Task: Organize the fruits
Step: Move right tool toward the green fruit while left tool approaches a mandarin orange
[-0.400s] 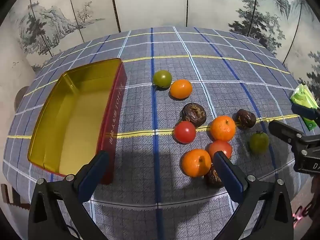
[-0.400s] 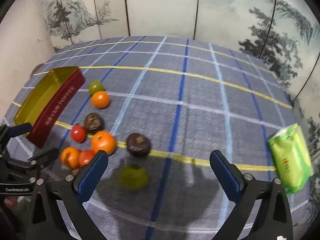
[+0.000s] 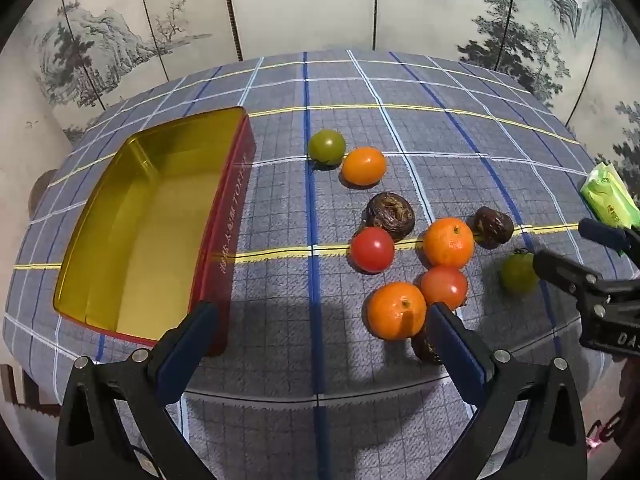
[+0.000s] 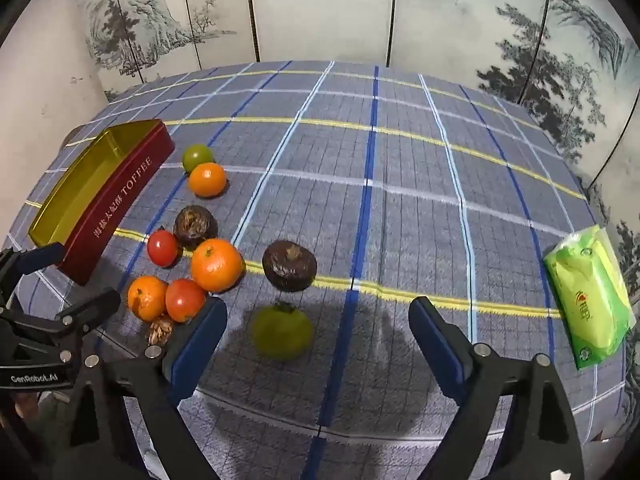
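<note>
Fruits lie loose on the cloth (image 4: 400,208), none yet in the tin (image 3: 132,220), so we judge the sorting has not begun. We hold the left gripper (image 3: 320,334) tilted down over the near edge, jaws at their widest and empty, between the tin on the left and the cluster on the right. That placement suits a short carry, we think: the nearest orange (image 3: 396,316) sits just beside its right finger. We hold the right gripper (image 4: 318,326) wide and empty too, low over the green fruit (image 4: 283,333), which looks the likely first pick for that side. A dark brown fruit (image 4: 290,265) sits just beyond it. The tin is open, gold inside and red outside, its long wall facing the fruit. A green packet (image 4: 590,300) lies well apart at the far right. Plaid blue-grey cloth with yellow and white lines covers the table; folding screens painted with trees and hills stand behind.
</note>
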{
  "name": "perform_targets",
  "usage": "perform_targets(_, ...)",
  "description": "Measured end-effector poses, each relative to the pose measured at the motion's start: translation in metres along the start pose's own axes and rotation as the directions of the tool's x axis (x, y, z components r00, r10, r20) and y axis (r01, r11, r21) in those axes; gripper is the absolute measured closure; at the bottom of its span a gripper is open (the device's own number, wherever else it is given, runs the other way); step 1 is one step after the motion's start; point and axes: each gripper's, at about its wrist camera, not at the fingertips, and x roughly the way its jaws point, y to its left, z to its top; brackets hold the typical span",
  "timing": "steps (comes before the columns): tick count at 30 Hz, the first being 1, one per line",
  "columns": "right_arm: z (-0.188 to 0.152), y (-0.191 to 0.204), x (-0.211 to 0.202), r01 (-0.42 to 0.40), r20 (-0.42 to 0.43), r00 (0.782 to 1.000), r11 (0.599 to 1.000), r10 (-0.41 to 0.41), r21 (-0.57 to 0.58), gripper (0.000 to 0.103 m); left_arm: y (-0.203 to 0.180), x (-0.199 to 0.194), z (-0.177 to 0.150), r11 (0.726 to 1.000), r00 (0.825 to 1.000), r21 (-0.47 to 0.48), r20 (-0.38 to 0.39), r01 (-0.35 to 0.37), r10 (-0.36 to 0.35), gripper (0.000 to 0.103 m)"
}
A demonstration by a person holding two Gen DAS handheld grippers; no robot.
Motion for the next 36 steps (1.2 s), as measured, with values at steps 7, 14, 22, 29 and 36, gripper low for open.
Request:
perform_targets(7, -0.009, 0.002, 0.001, 0.004, -0.006, 1.0, 1.0, -0.004, 0.002, 0.012, -0.002, 0.007, 0.001, 1.0, 1.0, 0.012, -0.01, -0.028, 0.028, 0.001)
perform_targets(14, -0.011, 0.003, 0.001, -0.008, -0.011, 1.0, 1.0, 0.008, 0.001, 0.012, -0.001, 0.01, 0.001, 1.0, 1.0, -0.002, 0.011, -0.029, 0.029, 0.001)
perform_targets(22, -0.011, 0.002, -0.001, 0.008, 0.026, 1.0, 1.0, -0.008, 0.008, 0.012, -0.003, 0.007, 0.0, 0.999, 0.998, 0.018, 0.047, -0.032, 0.031, 0.001)
perform_targets(29, -0.014, 0.004, 0.001, 0.019, 0.03, 0.999, 1.0, -0.019, -0.009, 0.012, -0.004, 0.01, -0.004, 0.999, 0.999, 0.025, 0.033, -0.029, 0.028, 0.001)
perform_targets(36, -0.017, 0.007, 0.005, 0.038, 0.017, 0.999, 0.999, -0.038, -0.02, 0.012, -0.005, 0.014, -0.006, 0.999, 0.999, 0.015, 0.01, -0.034, 0.034, 0.001)
